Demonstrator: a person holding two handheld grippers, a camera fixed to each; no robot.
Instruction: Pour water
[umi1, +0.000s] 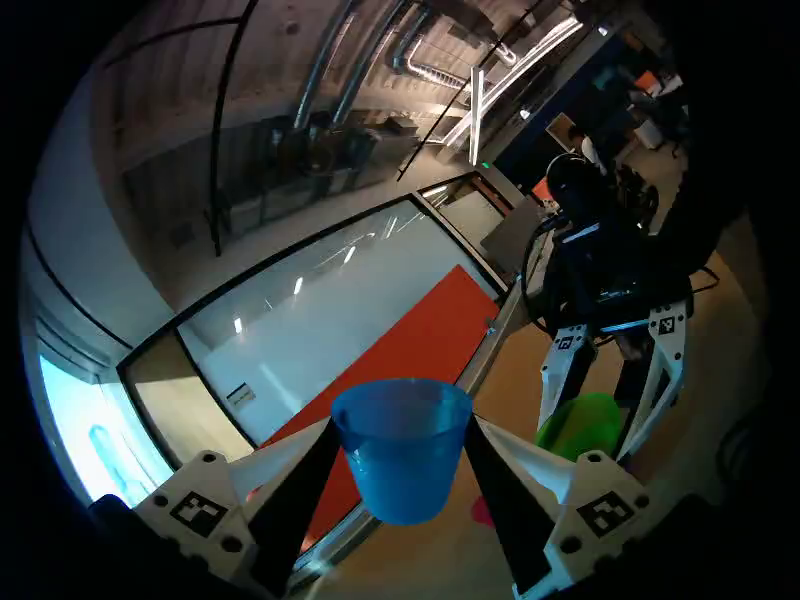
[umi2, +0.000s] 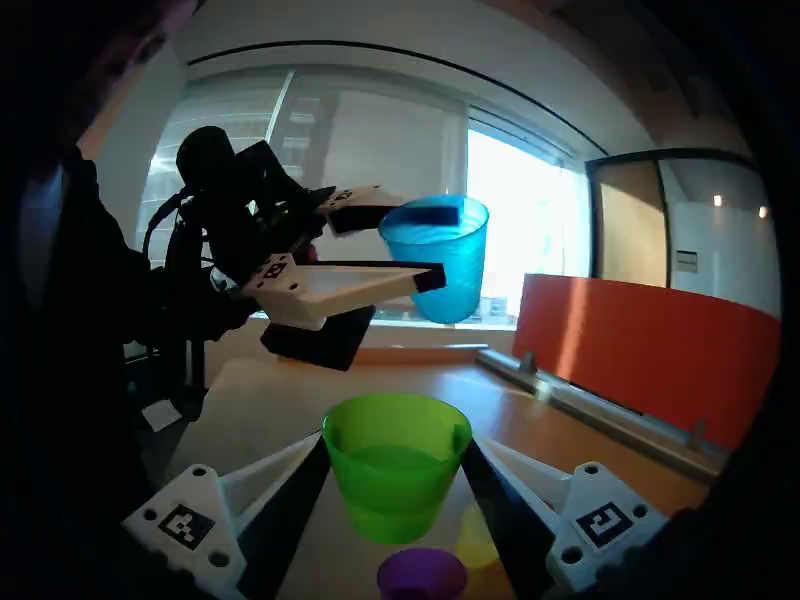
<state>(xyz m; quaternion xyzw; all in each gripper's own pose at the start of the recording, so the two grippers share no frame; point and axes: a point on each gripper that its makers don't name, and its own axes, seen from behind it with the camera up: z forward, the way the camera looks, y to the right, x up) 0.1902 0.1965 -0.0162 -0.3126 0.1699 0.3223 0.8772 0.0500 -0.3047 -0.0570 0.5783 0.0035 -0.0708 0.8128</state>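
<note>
In the left gripper view my left gripper (umi1: 402, 462) is shut on a translucent blue cup (umi1: 401, 455), held upright high above the table. The right gripper (umi1: 612, 372) shows farther off, with a green cup (umi1: 583, 424) between its fingers. In the right gripper view my right gripper (umi2: 397, 470) is shut on that green cup (umi2: 396, 475), upright and holding liquid. The left gripper (umi2: 425, 245) hangs above and behind it with the blue cup (umi2: 437, 255) gripped between its fingers, a person's sleeve behind it.
A purple cup (umi2: 422, 575) and a yellow cup (umi2: 478, 540) stand on the wooden table (umi2: 270, 400) just below the green cup. An orange divider panel (umi2: 650, 345) runs along the table's right edge. Windows lie behind.
</note>
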